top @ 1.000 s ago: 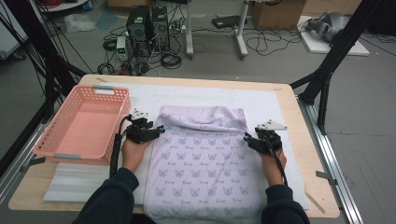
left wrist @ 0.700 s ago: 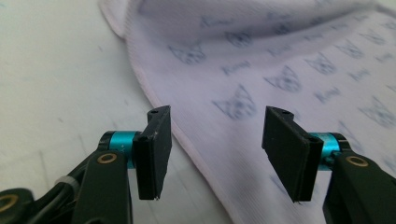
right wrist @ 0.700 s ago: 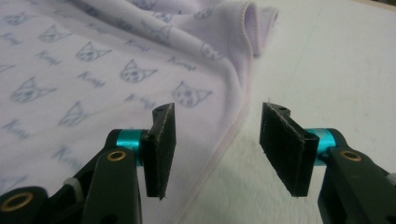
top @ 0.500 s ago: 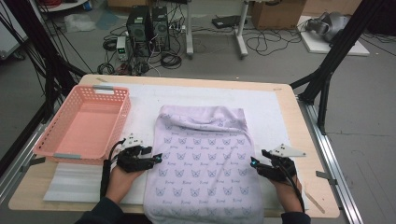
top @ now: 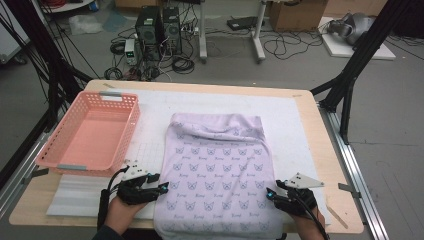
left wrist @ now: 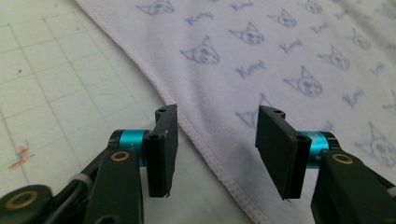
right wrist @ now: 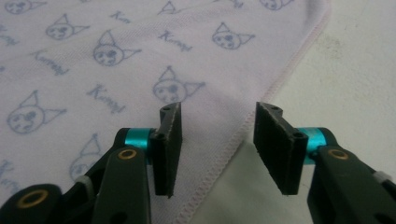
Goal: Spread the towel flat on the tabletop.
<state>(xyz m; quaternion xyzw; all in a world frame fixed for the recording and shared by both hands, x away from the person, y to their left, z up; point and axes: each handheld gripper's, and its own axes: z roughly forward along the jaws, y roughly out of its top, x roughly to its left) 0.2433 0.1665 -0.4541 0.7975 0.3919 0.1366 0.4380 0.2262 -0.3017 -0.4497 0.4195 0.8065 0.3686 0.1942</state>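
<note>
Two grippers flank a lilac cloth point(top: 217, 175) printed with blue cat faces, spread flat at six o'clock on the table point(top: 310, 107). At eight o'clock the left gripper point(top: 161, 182), jaws apart and just closing, straddles its stitched hem; the right gripper point(top: 270, 192), at four o'clock, does likewise.

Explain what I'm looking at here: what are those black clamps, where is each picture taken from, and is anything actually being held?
A person sits at a table with a hand-held two-jaw clamp in each hand. The wide picture comes from a camera above the table; the two close-ups come from cameras riding on the clamps. The left gripper and right gripper sit at the two side edges of a lilac cloth printed with small cat faces, near its front end. A pink basket stands to the left. In the close-ups each gripper's jaws straddle the cloth's stitched hem with a clear gap. They have just been closing, but the pads do not press on it, so nothing is held.
</note>
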